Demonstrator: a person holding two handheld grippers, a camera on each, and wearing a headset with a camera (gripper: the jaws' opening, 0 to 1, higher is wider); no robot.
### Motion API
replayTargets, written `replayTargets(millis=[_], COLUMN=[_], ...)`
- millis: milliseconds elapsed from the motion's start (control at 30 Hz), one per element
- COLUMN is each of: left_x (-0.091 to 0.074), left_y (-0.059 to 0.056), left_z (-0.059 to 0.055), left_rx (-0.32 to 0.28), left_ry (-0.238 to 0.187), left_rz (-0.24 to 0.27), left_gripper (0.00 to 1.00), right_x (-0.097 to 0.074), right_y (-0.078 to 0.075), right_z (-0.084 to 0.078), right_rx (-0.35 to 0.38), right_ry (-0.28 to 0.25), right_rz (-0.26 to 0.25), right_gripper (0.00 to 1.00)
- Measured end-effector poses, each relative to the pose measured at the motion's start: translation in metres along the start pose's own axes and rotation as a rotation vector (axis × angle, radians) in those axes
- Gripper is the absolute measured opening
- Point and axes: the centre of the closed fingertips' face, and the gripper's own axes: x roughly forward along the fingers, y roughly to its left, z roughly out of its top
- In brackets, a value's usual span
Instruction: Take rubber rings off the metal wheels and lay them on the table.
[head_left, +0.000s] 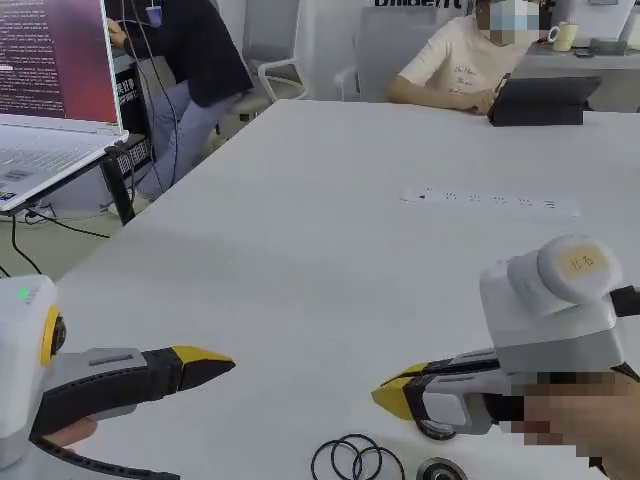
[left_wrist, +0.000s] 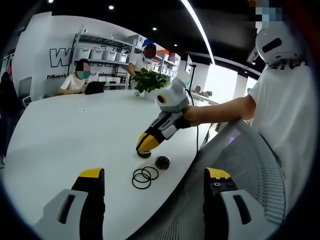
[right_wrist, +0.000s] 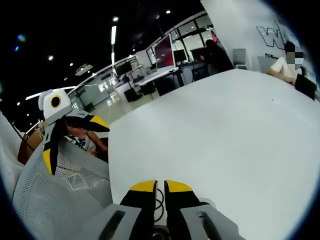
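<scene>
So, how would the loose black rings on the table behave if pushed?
The rubber rings look thin, so probably floppy and light. They lie flat and overlapping, so a push would likely drag several together, not roll.

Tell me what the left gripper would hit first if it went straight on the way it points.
Most likely the right gripper, which sits ahead of the open left gripper. The rubber rings lie nearer but flat on the table, so it may pass over them.

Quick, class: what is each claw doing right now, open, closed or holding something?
Left claw: open, empty.
Right claw: closed, tips at a wheel; whether it grips it cannot be told.
</scene>
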Motion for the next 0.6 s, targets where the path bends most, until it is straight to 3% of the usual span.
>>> replayTargets(millis=[467, 600], left_x=[0.001, -0.002], left_y=[-0.008, -0.003], left_z=[0.004, 0.009], left_rx=[0.065, 0.079], left_ry=[0.012, 0.013], left_rz=[-0.022, -0.009], left_gripper=[0.82, 0.82], right_x=[-0.027, -0.033], right_y=[-0.005, -0.005], right_z=[0.02, 0.021], right_rx=[-0.043, -0.059], right_ry=[-0.083, -0.095], right_rz=[-0.006, 0.004], right_gripper=[0.07, 0.09])
